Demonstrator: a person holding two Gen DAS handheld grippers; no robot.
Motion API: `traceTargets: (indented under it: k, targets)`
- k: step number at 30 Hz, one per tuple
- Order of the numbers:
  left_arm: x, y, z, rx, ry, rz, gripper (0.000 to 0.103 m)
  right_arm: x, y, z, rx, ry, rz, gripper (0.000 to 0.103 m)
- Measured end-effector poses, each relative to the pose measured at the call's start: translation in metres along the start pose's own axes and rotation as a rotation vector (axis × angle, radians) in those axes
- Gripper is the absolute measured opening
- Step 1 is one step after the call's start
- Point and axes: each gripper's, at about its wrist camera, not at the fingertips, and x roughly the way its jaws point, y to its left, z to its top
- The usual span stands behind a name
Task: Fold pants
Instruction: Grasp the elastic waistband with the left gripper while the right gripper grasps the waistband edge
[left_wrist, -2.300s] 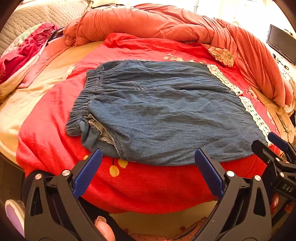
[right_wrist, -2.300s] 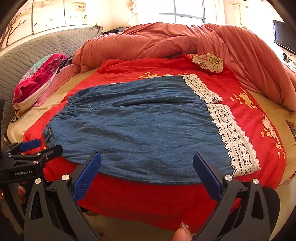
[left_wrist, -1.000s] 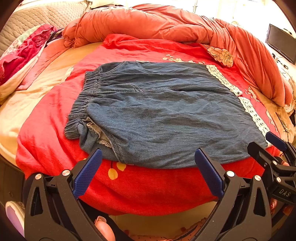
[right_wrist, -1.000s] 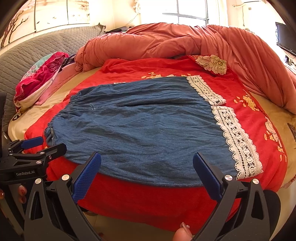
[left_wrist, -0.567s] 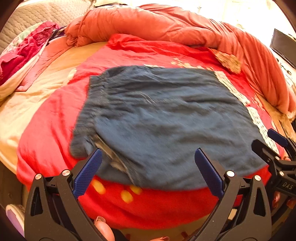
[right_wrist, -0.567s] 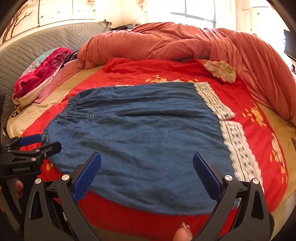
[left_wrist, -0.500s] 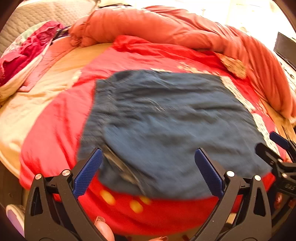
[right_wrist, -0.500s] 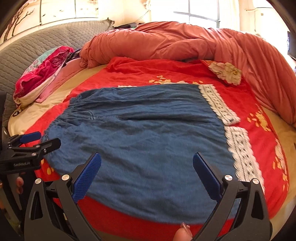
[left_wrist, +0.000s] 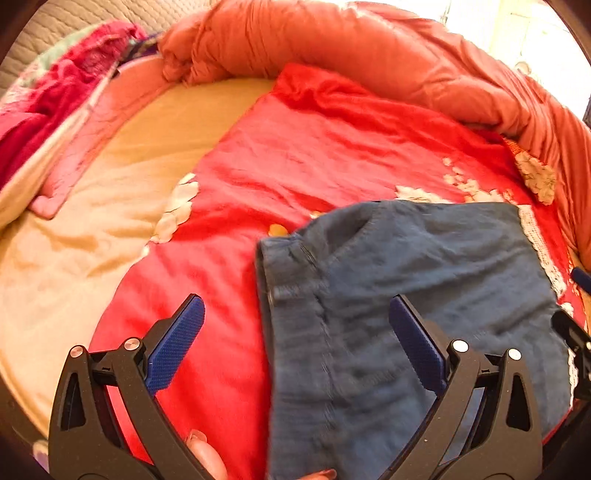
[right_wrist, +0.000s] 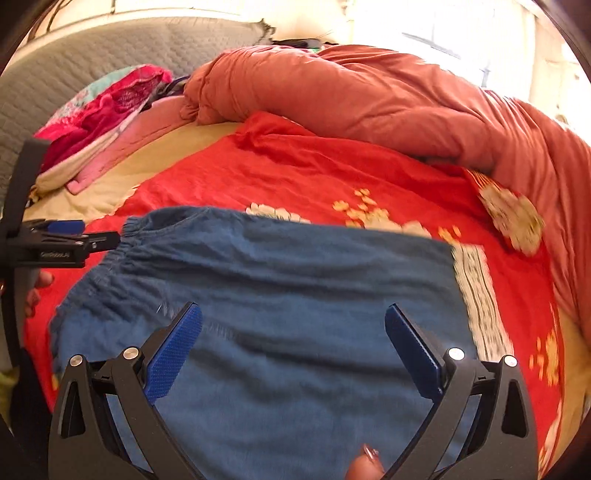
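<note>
Bed (right_wrist: 177, 162) with red cover (right_wrist: 314, 173), denim pants (right_wrist: 295, 295) atop.

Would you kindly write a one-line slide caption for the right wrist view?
Open right gripper over lace-hemmed denim pants spread on a red floral blanket.

L tool (left_wrist: 295, 347) wide apart over pants (left_wrist: 424, 295) waistband edge.
</note>
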Motion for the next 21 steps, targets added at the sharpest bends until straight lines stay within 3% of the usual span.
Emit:
traceTargets:
  k: [6,7,9,11,12,14,21]
  targets:
    - [0.043,0.014,0.020,0.044,0.025,0.081,0.094,0.045,0.004,0.030,-0.068,0.046,0.036,0.099]
    - [0.048,0.016,0.022,0.040,0.023,0.058,0.094,0.054,0.005,0.036,-0.080,0.055,0.054,0.099]
    - [0.052,0.018,0.026,0.034,0.006,0.030,0.084,0.070,0.003,0.045,-0.083,0.075,0.079,0.099]
    - [0.055,0.017,0.027,0.038,-0.003,-0.009,0.056,0.087,0.002,0.054,-0.085,0.101,0.101,0.099]
    - [0.055,0.016,0.027,0.036,-0.006,-0.030,0.053,0.096,0.003,0.060,-0.098,0.116,0.118,0.099]
    - [0.053,0.013,0.025,0.051,-0.020,-0.049,0.035,0.110,0.005,0.067,-0.124,0.132,0.126,0.099]
    - [0.029,0.005,0.019,0.090,-0.108,-0.061,0.031,0.151,0.018,0.087,-0.266,0.188,0.142,0.099]
